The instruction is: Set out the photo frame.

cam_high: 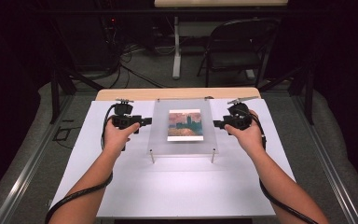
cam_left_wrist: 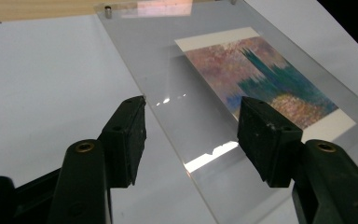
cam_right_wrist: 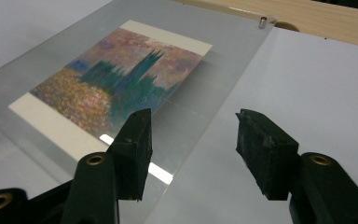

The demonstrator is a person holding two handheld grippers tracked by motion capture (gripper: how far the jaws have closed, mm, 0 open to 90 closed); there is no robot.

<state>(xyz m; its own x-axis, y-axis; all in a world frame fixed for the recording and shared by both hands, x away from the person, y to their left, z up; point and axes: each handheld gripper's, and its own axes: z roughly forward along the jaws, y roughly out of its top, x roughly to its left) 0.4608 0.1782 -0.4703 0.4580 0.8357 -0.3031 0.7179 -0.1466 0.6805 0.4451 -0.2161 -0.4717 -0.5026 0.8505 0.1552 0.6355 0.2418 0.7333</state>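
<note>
Both jaws apart, the left gripper [cam_high: 145, 121] and right gripper [cam_high: 216, 123] flank the clear panel [cam_high: 161, 135] over the print [cam_high: 184, 124], apparently to grasp its side edges.

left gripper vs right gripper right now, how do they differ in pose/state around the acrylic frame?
The left gripper sits at the clear acrylic frame's left edge, jaws pointing right; the right gripper sits at its right edge, jaws pointing left. In the left gripper view the frame's edge runs between the jaws, as it does in the right gripper view. Shared: both are open, with no pad pressing the frame, and level with the picture.
</note>
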